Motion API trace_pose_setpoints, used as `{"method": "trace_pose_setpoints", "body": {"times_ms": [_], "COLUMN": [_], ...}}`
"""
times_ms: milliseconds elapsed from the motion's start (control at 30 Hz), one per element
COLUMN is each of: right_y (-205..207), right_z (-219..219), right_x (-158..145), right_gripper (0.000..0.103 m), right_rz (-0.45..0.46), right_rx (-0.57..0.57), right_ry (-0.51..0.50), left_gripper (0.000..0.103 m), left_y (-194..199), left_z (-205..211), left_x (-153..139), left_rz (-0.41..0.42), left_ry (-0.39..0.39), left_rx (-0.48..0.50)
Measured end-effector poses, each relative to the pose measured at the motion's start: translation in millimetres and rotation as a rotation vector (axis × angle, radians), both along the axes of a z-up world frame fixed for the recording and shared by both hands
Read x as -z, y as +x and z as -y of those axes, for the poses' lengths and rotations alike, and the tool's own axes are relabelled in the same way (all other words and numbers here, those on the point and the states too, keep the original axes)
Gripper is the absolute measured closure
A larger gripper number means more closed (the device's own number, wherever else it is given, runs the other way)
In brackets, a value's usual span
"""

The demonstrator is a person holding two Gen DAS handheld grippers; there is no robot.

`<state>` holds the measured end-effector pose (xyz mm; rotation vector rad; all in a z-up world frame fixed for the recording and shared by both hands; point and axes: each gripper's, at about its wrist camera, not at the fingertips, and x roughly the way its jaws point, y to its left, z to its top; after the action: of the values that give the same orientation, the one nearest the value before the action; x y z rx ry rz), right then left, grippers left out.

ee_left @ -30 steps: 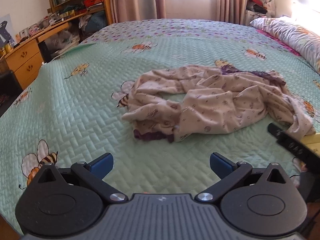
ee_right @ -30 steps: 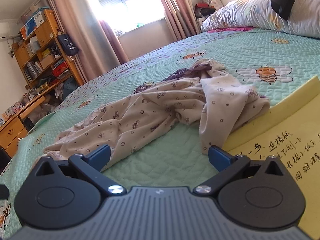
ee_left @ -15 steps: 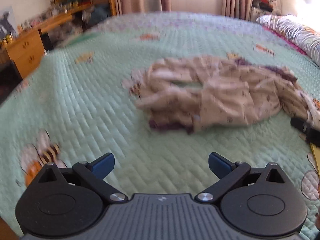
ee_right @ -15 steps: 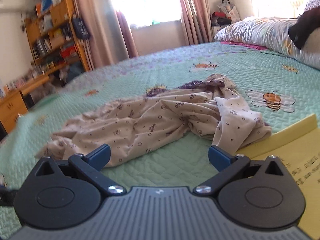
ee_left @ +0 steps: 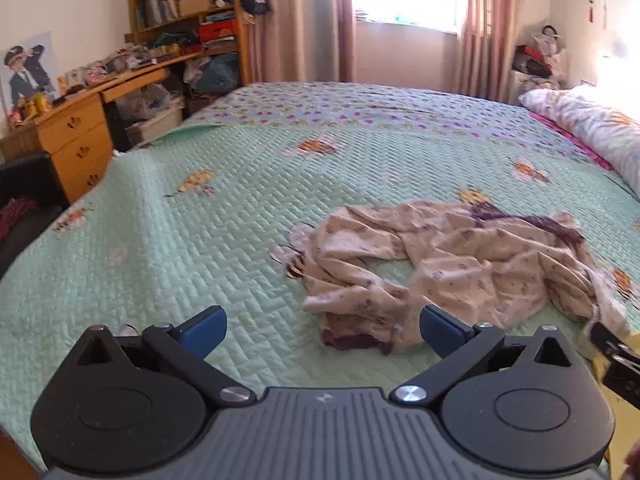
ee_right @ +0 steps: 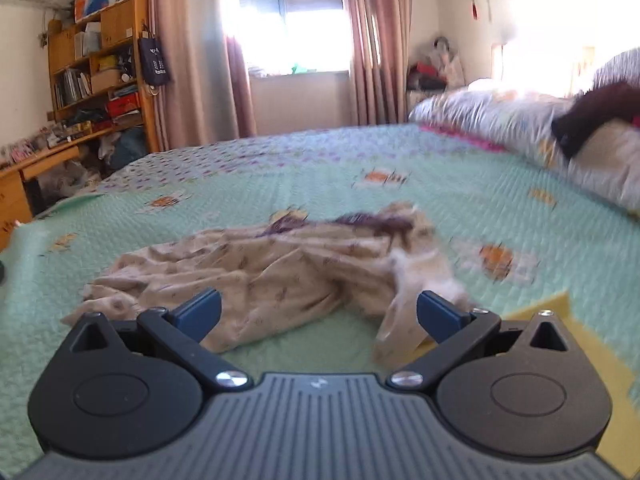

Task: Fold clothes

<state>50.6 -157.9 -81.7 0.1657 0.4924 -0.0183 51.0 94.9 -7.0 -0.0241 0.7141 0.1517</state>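
Left wrist view shows my left gripper (ee_left: 322, 330) with its two blue fingers spread wide and nothing between them, hanging over the green quilted bedspread (ee_left: 192, 240). One garment (ee_left: 448, 272), cream with small prints and purple trim, lies crumpled on the bedspread ahead and to the right, its near edge just beyond my right fingertip. At the right edge of this view I see part of my right gripper (ee_left: 618, 364), which its own camera cannot show from outside. Right wrist view shows that gripper (ee_right: 318, 316) also spread, empty, with the same single garment (ee_right: 260, 272) lying straight ahead. Only this view shows the one yellow sheet (ee_right: 592, 340) at lower right, the garment's end resting on its corner, and one dark item on the pillows (ee_right: 500, 120). Both views show one wooden bookshelf (ee_left: 188, 12) and one curtained window (ee_right: 292, 16); the left alone shows the desk drawers (ee_left: 76, 152).
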Motion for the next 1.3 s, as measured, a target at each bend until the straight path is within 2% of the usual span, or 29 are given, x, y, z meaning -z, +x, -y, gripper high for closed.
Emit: {"method": "trace_pose_setpoints", "body": {"times_ms": [133, 333, 400, 500, 633, 733, 900, 1033, 1300], "right_y": [5, 26, 36, 48, 58, 62, 84, 94, 92], "right_z": [0, 7, 5, -5, -16, -19, -24, -32, -35], "right_x": [17, 23, 24, 38, 58, 64, 83, 101, 106], "right_gripper": [0.0, 0.0, 0.0, 0.0, 0.0, 0.0, 0.0, 0.0, 0.0], "right_rz": [-0.004, -0.092, -0.081, -0.055, -0.053, -0.037, -0.105, -0.151, -0.153], "right_rx": [-0.001, 0.01, 0.001, -0.024, -0.022, -0.021, -0.076, -0.066, -0.071], "right_ry": [-0.039, -0.065, -0.089, -0.106, -0.073, -0.068, -0.076, -0.116, -0.146], "left_gripper": [0.001, 0.001, 0.001, 0.001, 0.001, 0.001, 0.001, 0.001, 0.001], "left_y": [-3, 17, 29, 39, 50, 61, 69, 75, 75], "left_z": [16, 32, 33, 32, 31, 27, 32, 36, 33], "left_x": [17, 33, 38, 51, 76, 92, 106, 116, 136], "left_rz": [-0.023, -0.081, -0.104, -0.107, -0.123, -0.15, -0.153, -0.155, -0.179], "left_ry": [0.025, 0.043, 0.03, 0.05, 0.091, 0.072, 0.08, 0.087, 0.069], "left_rx": [0.001, -0.003, -0.001, -0.042, -0.066, -0.081, -0.062, -0.046, -0.064]}}
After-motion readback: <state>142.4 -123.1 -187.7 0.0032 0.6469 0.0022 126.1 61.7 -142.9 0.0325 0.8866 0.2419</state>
